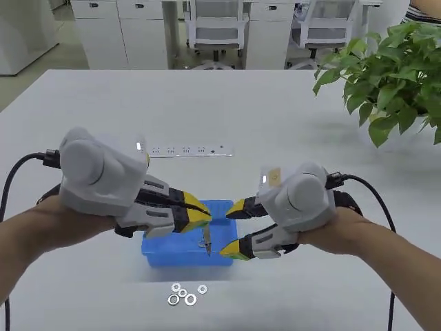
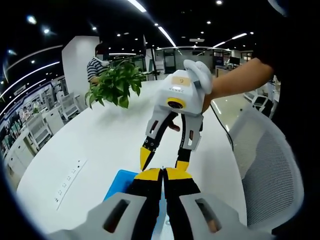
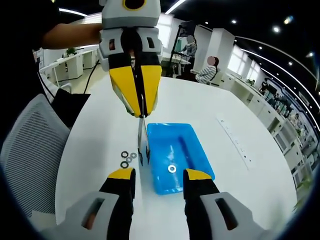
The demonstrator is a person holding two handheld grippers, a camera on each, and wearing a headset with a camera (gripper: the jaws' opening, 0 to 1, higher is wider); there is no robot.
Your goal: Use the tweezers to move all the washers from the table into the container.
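Nearest the person, a small cluster of washers (image 1: pixel 185 294) lies on the white table (image 1: pixel 289 117), just beside the near edge of the blue container (image 1: pixel 162 249). A lone washer (image 3: pixel 172 168) rests inside the container on its floor. Above the container's near edge hang the tweezers (image 1: pixel 206 240), their long axis close to upright and their tips pointing down toward the spot where the container meets the loose washers. The left gripper (image 1: pixel 200 214) has its jaws clamped on the tweezers' upper end. Facing it from the other side, the right gripper (image 1: pixel 236 229) hovers over the container with its jaws apart and nothing between them. Farther back a power strip (image 1: pixel 186 149) lies flat, a plant (image 1: pixel 393 69) stands at the far right, and chairs (image 1: pixel 215 27) line the table's far side.
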